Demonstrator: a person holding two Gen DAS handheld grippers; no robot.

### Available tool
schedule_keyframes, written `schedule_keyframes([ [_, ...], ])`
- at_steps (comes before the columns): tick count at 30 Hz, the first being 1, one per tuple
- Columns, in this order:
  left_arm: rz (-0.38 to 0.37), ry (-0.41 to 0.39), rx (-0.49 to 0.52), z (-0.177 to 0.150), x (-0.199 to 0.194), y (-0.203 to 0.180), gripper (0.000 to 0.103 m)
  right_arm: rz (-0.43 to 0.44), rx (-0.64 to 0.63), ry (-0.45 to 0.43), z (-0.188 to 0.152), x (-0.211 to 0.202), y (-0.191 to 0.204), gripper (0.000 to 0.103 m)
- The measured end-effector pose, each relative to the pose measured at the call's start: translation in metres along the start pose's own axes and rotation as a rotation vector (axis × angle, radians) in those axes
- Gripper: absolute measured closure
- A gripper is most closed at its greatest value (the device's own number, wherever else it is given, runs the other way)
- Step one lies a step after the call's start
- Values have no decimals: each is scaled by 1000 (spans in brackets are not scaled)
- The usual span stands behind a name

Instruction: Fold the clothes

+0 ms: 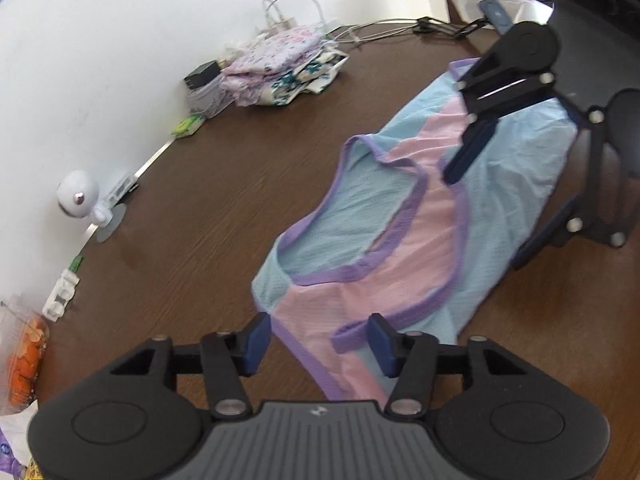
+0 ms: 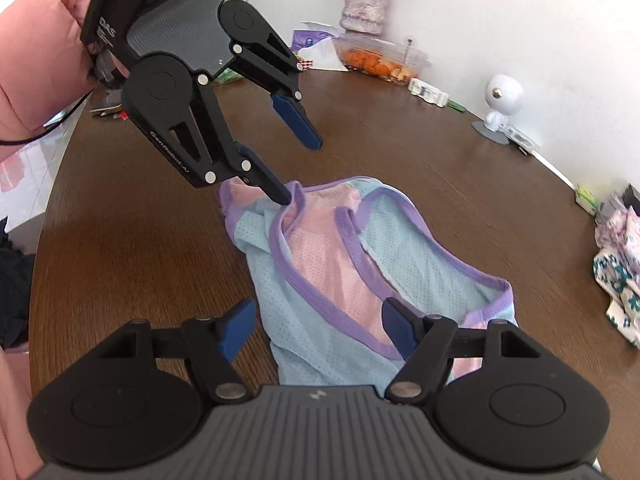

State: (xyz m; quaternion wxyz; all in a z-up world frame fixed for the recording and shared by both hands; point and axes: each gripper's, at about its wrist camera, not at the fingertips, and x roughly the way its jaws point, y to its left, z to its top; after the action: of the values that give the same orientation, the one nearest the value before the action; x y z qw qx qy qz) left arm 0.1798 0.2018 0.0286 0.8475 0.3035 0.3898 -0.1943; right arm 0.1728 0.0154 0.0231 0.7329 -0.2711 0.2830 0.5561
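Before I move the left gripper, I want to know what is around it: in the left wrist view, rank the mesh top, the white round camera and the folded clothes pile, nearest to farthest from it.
1. Mesh top: right between the left gripper fingers, centre.
2. White round camera: left, by the wall.
3. Folded clothes pile: far side of the table, upper left.

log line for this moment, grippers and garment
phase: pre-grasp | left gripper: open, at mesh top strap end | right gripper: open, at hem end | top: flat on table

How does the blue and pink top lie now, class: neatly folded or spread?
Spread, not neatly folded. The top lies lengthwise on the table, rumpled, its purple-edged openings showing, between both open grippers.
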Motion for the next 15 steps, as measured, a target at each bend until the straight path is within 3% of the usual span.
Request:
schedule_keyframes([
  [6, -153, -119, -159, -28, -24, 14, 45, -40, 112, -11, -29, -24, -29, 28],
  [12, -197, -83, -260, -47, -17, 5, 46, -70, 181, -37, -35, -30, -43, 27],
  [14, -217, -75, -294, -49, -11, 8, 65, -71, 194, -46, -35, -29, -44, 27],
  [15, -232, -74, -311, -49, -8, 9, 90, -70, 197, -51, -35, -29, -44, 27],
])
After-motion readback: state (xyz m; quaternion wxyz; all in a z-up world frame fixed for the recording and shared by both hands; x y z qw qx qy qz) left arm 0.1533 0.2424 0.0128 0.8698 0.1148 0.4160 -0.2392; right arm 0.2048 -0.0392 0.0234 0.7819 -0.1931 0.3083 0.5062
